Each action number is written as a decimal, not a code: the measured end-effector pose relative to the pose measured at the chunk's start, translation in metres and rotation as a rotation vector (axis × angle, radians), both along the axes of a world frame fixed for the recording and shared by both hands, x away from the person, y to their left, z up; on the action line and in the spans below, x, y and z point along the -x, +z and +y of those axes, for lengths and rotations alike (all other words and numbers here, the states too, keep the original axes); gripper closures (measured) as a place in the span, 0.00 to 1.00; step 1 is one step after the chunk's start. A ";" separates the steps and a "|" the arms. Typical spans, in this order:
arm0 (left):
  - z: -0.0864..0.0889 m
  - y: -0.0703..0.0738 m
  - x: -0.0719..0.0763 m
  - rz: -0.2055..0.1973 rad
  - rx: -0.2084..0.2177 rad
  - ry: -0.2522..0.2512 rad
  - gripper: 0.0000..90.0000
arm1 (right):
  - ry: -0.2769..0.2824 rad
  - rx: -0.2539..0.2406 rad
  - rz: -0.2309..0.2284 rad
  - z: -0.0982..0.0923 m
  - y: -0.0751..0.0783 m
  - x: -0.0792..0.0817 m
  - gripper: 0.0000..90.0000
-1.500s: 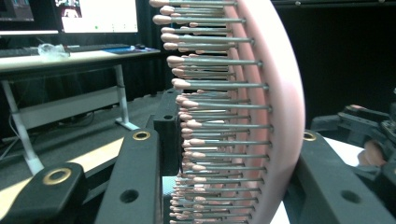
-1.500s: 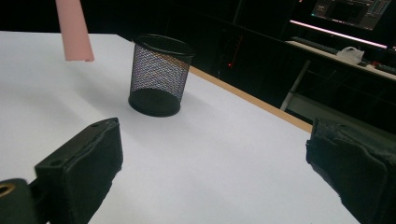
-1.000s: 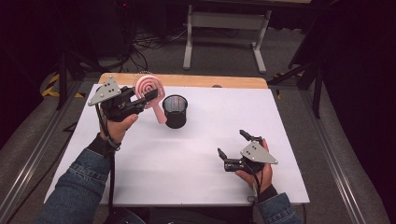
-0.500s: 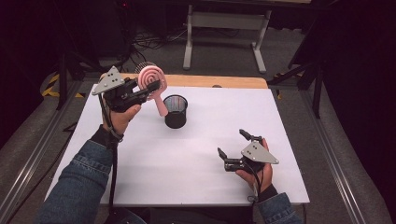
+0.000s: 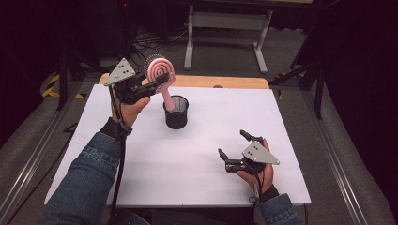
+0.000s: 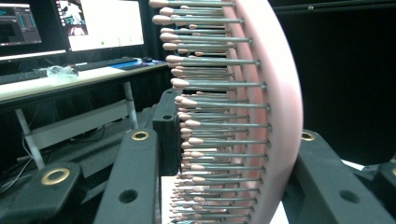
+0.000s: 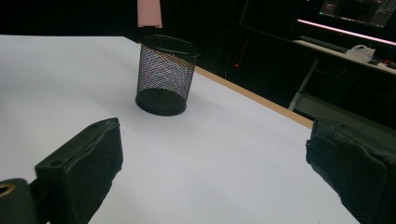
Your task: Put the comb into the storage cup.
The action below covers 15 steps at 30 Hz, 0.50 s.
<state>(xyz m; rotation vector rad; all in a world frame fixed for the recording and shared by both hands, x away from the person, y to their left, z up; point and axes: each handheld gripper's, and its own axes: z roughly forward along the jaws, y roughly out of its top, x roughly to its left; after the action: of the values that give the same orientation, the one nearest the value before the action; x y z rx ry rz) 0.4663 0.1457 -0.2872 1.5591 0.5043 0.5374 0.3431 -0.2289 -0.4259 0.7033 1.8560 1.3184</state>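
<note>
A pink hairbrush (image 5: 160, 71) with metal bristles is held up by its round head, my left gripper (image 5: 161, 83) shut on it. Its handle (image 5: 168, 99) points down toward a black mesh cup (image 5: 176, 113) standing upright at the table's back middle. In the left gripper view the brush head (image 6: 275, 116) sits between the two black jaws, bristles facing left. In the right gripper view the handle's end (image 7: 149, 13) hangs just above the mesh cup (image 7: 166, 74), apart from its rim. My right gripper (image 5: 233, 143) rests at the front right, open, with nothing between its jaws (image 7: 219, 177).
The white table top (image 5: 141, 178) has a wooden strip (image 5: 225, 82) along its back edge. A metal stand (image 5: 225, 28) and cables lie on the floor behind it. Monitors (image 6: 102, 23) on a desk appear in the left gripper view.
My left hand has carried the brush right and upward, from beside the cup to above it, and the handle now points down at the cup. The right hand has stayed put.
</note>
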 end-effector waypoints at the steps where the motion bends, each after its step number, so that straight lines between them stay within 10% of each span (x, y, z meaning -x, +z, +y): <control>1: -0.001 0.000 -0.001 0.000 0.004 0.000 0.70 | 0.001 -0.001 0.000 0.000 0.000 0.000 0.05; 15: -0.025 -0.015 -0.023 0.039 -0.036 0.009 0.70 | 0.011 -0.005 0.003 0.001 0.000 0.000 0.05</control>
<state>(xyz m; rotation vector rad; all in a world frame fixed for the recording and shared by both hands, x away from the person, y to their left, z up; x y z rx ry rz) 0.4889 0.1208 -0.3018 1.6047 0.5336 0.5265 0.3428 -0.2279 -0.4262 0.6993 1.8624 1.3294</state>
